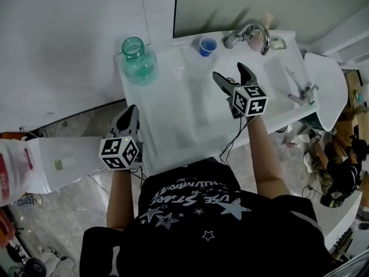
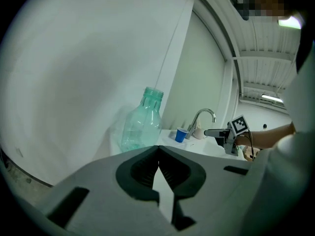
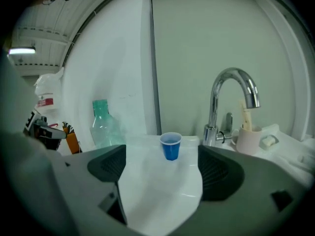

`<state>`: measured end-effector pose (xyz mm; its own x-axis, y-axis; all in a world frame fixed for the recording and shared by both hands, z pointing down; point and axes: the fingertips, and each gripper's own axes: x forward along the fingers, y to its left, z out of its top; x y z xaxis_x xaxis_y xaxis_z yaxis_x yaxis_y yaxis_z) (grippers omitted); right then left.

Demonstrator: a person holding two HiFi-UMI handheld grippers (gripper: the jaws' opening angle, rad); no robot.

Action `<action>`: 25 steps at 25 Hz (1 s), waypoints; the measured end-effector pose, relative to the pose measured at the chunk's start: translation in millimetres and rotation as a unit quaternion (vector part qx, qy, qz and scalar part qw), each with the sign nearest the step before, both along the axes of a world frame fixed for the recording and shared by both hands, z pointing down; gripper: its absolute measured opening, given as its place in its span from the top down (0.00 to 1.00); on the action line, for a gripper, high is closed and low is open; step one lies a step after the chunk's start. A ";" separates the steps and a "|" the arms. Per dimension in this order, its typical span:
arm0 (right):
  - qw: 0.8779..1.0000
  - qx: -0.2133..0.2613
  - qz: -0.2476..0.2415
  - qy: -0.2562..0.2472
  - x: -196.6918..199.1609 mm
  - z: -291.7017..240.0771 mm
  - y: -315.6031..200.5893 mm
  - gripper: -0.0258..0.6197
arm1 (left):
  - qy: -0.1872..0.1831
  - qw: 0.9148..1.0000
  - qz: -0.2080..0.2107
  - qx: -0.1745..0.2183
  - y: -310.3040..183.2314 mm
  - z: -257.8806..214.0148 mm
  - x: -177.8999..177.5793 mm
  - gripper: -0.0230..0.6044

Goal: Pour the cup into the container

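Cup: the blue cup [image 1: 207,45] stands upright at the back of the white surface [image 1: 173,114], near the wall and just left of the faucet [image 1: 245,32]. Nothing touches it.
Container: the clear green container [image 1: 138,59] stands upright with its mouth open on the back left corner of the surface, well apart from the cup.
Right hand-held gripper: the right hand-held gripper [image 1: 233,77] is held over the surface, pointing at the cup. In the right gripper view its jaws stand wide apart with nothing between them, and the cup [image 3: 171,145] shows ahead in the gap, short of the tips.
Left hand-held gripper: the left hand-held gripper [image 1: 128,120] is held low, off the surface's left front edge. In the left gripper view its jaws meet at the tips and hold nothing; the container [image 2: 142,122] rises beyond them.
Mug: a pale mug [image 3: 248,139] sits just right of the faucet's base.
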<state>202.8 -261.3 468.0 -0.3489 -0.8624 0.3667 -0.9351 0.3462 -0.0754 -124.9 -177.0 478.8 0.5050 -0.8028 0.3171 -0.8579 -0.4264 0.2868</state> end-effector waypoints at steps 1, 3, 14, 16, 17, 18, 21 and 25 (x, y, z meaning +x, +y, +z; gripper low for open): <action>1.000 0.000 -0.006 -0.002 0.0 2.6 -6.1 0.26 | -0.003 1.000 -0.011 -0.001 -0.4 -0.2 -1.2 0.95; 1.000 -0.002 -0.020 -0.009 -0.4 7.4 -19.0 0.26 | -0.004 0.999 -0.038 -0.006 -0.2 -0.5 -3.7 0.95; 0.997 -0.018 -0.076 -0.009 -5.2 48.5 -81.9 0.28 | -0.023 0.994 -0.105 -0.018 -1.4 -1.2 6.9 0.95; 0.997 -0.013 -0.079 -0.004 -7.0 54.5 -90.7 0.29 | -0.028 0.993 -0.111 -0.021 -0.7 0.4 7.5 0.95; 0.997 -0.011 -0.081 -0.001 -8.3 57.6 -94.6 0.30 | -0.031 0.993 -0.115 -0.022 -0.2 1.1 7.6 0.95; 0.996 -0.010 -0.085 0.002 -9.8 61.0 -97.9 0.30 | -0.033 0.992 -0.118 -0.024 0.5 1.8 7.7 0.95; 0.995 -0.007 -0.095 0.020 -14.6 72.1 -105.6 0.30 | -0.038 0.991 -0.128 -0.032 3.0 5.5 8.8 0.95; 0.995 0.002 -0.095 0.024 -20.7 79.4 -114.8 0.31 | -0.042 0.989 -0.133 -0.041 6.7 11.8 13.3 0.95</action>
<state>182.1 -376.2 547.5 -0.4874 -0.7849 0.3826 -0.8557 0.5165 -0.0306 -111.6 -170.3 490.6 0.2479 -0.8738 0.4184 -0.9590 -0.1601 0.2338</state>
